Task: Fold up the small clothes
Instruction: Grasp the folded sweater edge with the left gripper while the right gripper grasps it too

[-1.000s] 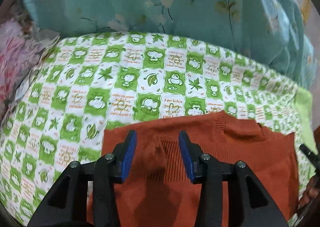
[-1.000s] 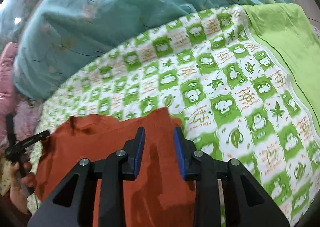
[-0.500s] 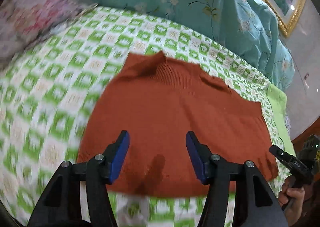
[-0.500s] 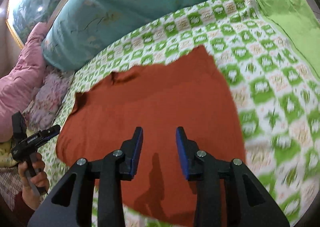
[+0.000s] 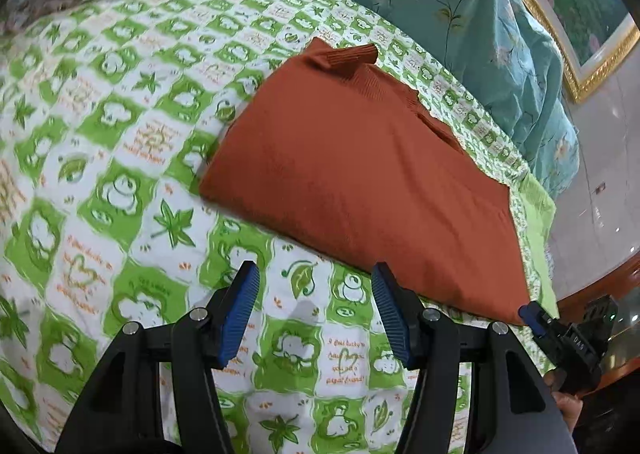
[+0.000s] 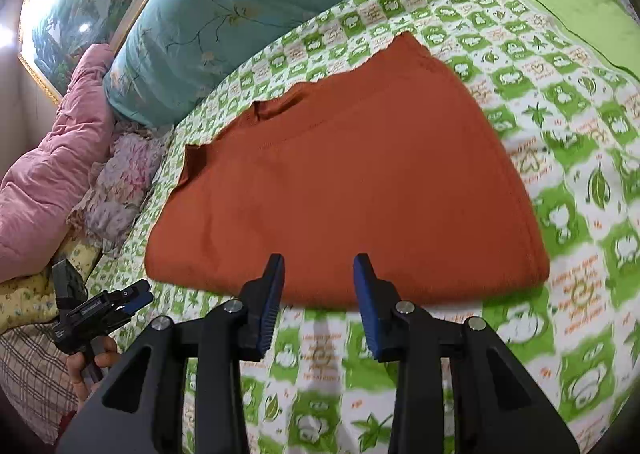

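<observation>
We see a rust-orange knit garment [image 5: 360, 182] lying flat on the bed, folded into a broad, roughly rectangular slab. Its near edge is a smooth, rounded fold. At the far edge the ribbed neckline sits open, and one far corner sticks up in a small ribbed flap. The surface is smooth, with a faint seam line running across it

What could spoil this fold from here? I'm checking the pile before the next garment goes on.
1. One far corner of the rust sweater is curled up, so it may not lie flat.
2. Both grippers are clear of the cloth, the left gripper open and the right gripper opening with nothing between its jaws; the sweater could relax on the soft checked sheet.
</observation>
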A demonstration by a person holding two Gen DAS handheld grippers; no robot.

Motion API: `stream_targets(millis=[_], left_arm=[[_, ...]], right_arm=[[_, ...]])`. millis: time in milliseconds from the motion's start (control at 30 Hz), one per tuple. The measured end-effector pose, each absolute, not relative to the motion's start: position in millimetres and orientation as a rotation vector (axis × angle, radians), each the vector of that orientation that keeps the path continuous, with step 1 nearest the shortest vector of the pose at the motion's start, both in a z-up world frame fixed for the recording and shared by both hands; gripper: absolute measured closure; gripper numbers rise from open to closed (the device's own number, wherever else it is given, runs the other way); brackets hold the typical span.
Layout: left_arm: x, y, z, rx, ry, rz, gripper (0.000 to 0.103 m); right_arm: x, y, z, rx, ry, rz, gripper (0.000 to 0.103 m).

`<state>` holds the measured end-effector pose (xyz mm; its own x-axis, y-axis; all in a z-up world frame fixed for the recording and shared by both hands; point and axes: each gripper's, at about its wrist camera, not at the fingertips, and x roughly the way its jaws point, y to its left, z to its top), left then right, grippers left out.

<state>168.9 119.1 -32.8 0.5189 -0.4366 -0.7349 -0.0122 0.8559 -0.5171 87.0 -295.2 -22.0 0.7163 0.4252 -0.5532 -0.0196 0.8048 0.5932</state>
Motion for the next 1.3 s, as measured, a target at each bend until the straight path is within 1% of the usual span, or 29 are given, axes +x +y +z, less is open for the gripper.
stream_targets(millis=[100,167,267,367,467,533,567,600,700,867,1033,1167,1300], left_arm=[[172.7,121.9,-39.9,-0.565,1.013,-0.272,0.043],[179.4,123.3,-44.9,-0.61,1.017,-0.273,0.041],[193.4,127.6,-51.5,-0.681,1.002,-0.271,0.041],[210.9,130.9,-55.5,-0.727,0.96,-0.26,0.039],[225.8,137.5,-62.3,-0.796,0.912,-0.237,0.039],[232.8,137.9,-60.6,-0.804,0.879,-0.208,0.044],[237.2,134.8,-58.4,-0.785,0.873,-0.193,0.055],[241.2,132.2,-56.8,-0.761,0.872,-0.182,0.071],[249.6,123.9,-47.9,-0.707,0.866,-0.178,0.088],[243.9,79.2,2.0,-0.468,0.8,-0.22,0.093],[227.8,0.0,46.7,-0.292,0.731,-0.378,0.094],[214.8,-72.2,49.0,-0.145,0.746,-0.478,0.095],[201.0,-130.3,20.6,-0.002,0.799,-0.515,0.095]], right_arm=[[82.5,-292.3,-23.0,0.601,0.742,0.267,0.057],[80.8,-290.6,-23.4,0.602,0.745,0.271,0.057],[77.7,-287.3,-21.9,0.599,0.743,0.279,0.057],[76.3,-284.0,-19.4,0.591,0.745,0.286,0.057],[77.4,-282.3,-17.3,0.59,0.748,0.298,0.057],[79.4,-280.8,-14.7,0.582,0.748,0.307,0.057],[79.7,-280.2,-13.8,0.58,0.747,0.311,0.057],[80.8,-280.1,-12.8,0.577,0.745,0.316,0.057],[83.8,-282.3,-10.6,0.577,0.737,0.327,0.057],[91.5,-298.8,-13.9,0.618,0.727,0.327,0.057],[105.1,-328.9,-20.1,0.686,0.724,0.295,0.057],[116.8,-352.1,-15.1,0.724,0.701,0.31,0.057],[137.2,-368.8,-12.2,0.796,0.711,0.383,0.057]])
